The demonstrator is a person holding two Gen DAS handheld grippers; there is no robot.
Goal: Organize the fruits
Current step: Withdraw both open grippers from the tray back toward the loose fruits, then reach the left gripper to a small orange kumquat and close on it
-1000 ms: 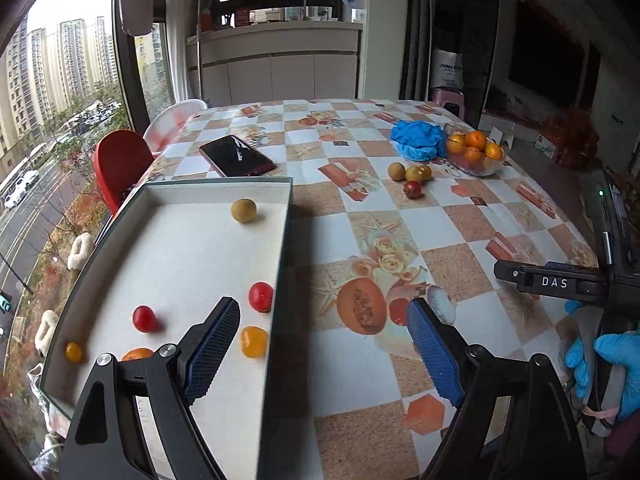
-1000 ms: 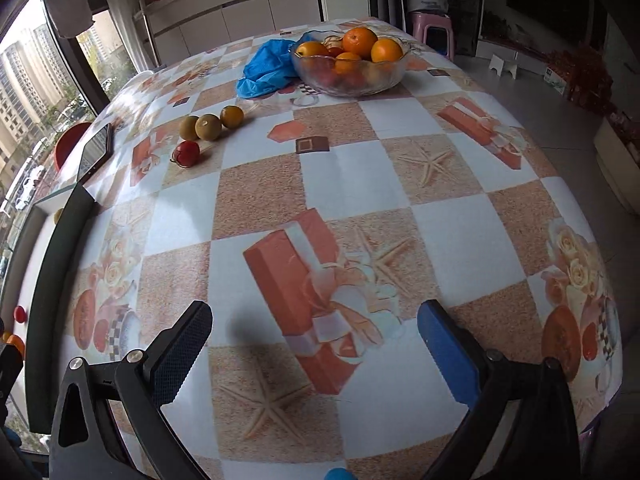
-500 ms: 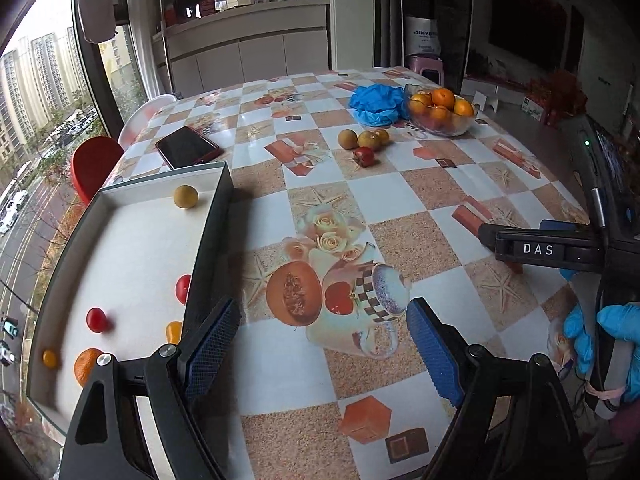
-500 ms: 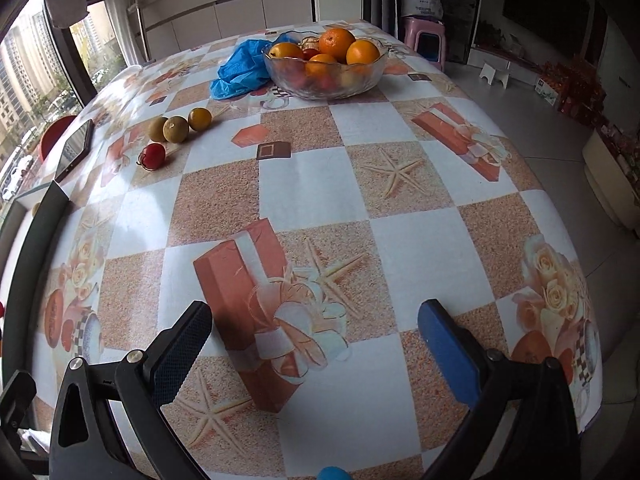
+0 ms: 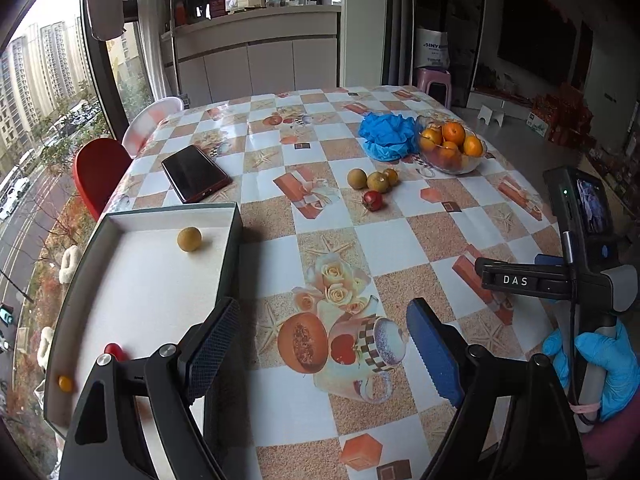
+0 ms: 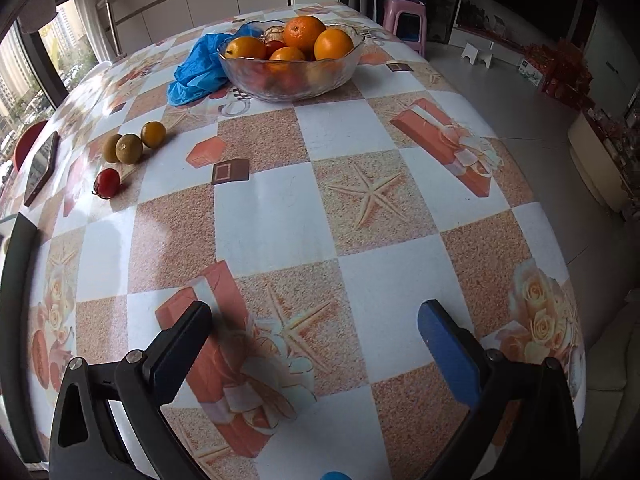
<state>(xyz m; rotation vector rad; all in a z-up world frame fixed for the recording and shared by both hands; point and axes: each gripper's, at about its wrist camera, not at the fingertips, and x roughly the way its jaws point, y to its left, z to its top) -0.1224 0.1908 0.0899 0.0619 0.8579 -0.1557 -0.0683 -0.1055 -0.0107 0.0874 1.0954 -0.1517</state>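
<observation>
Both the left gripper and right gripper hang spread and empty. The cherry tomato, near the table's far left edge, looks light, smooth and easily bruised; pinch it gently across its middle.

Left tool wide open, empty, over desk by the tray.
Tray holds a brown fruit, red tomato, yellow tomato. Mid-desk: three brown fruits clustered, red tomato just beside. Orange bowl touches blue bag. Phone behind tray.
</observation>
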